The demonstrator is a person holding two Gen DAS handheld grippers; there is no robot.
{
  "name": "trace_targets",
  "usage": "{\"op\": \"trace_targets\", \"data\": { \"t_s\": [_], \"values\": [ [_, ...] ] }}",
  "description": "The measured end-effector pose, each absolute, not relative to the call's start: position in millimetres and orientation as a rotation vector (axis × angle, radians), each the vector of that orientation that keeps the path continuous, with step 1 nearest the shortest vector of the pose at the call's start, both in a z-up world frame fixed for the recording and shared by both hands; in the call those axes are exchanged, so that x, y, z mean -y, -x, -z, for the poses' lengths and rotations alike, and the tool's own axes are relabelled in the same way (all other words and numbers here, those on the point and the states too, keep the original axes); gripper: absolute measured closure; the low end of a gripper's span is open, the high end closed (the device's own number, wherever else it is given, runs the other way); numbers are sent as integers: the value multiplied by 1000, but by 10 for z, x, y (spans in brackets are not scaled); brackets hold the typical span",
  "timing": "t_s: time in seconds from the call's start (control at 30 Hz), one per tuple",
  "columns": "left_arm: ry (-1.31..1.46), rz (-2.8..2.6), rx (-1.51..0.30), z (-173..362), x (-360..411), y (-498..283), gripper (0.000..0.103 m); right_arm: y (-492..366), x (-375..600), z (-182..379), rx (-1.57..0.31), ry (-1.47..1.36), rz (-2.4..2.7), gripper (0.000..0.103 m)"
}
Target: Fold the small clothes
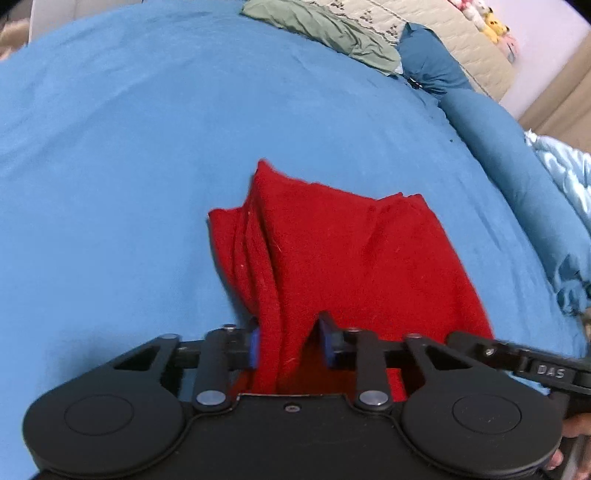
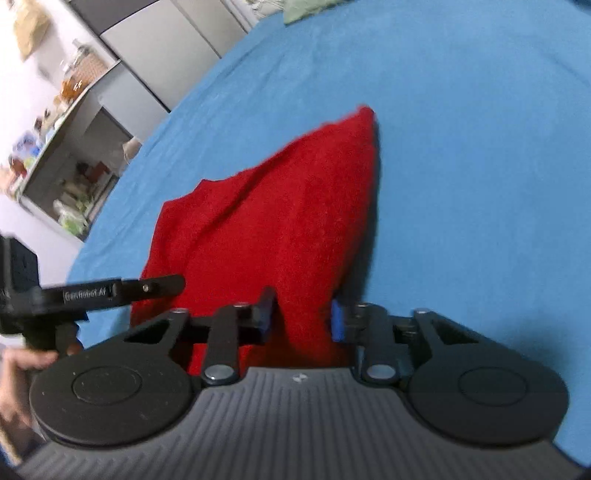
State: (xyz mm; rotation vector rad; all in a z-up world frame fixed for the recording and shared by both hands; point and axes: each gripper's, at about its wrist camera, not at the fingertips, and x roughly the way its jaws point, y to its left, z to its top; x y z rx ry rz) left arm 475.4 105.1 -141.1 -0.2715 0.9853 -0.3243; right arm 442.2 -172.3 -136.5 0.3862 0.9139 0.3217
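Note:
A small red cloth (image 1: 332,251) hangs folded over the blue bed sheet (image 1: 129,166). My left gripper (image 1: 290,345) is shut on its near left edge, with the fabric bunched between the blue pads. My right gripper (image 2: 303,317) is shut on the near right edge of the same red cloth (image 2: 266,221). The cloth slopes from both grippers down to the sheet, its far corners resting there. The other gripper shows at the right in the left wrist view (image 1: 535,365) and at the left in the right wrist view (image 2: 92,295).
A green garment (image 1: 325,29) and a beige quilt (image 1: 443,40) lie at the far end of the bed. A blue pillow (image 1: 428,62) and light blue bedding (image 1: 565,173) lie on the right. Shelves and cabinets (image 2: 74,129) stand beyond the bed's left edge.

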Motion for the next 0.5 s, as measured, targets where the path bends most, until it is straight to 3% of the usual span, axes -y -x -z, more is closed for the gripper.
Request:
{"op": "trace_targets", "data": {
  "t_s": [0.3,0.5],
  "values": [
    [202,427,-878,558,-648,-3994,81,-3762,1898,478,-800,-341,-361,68],
    [143,497,-876,549,-153,-3082,81,-2842,2338,269,-842,-341,-330,67]
  ]
}}
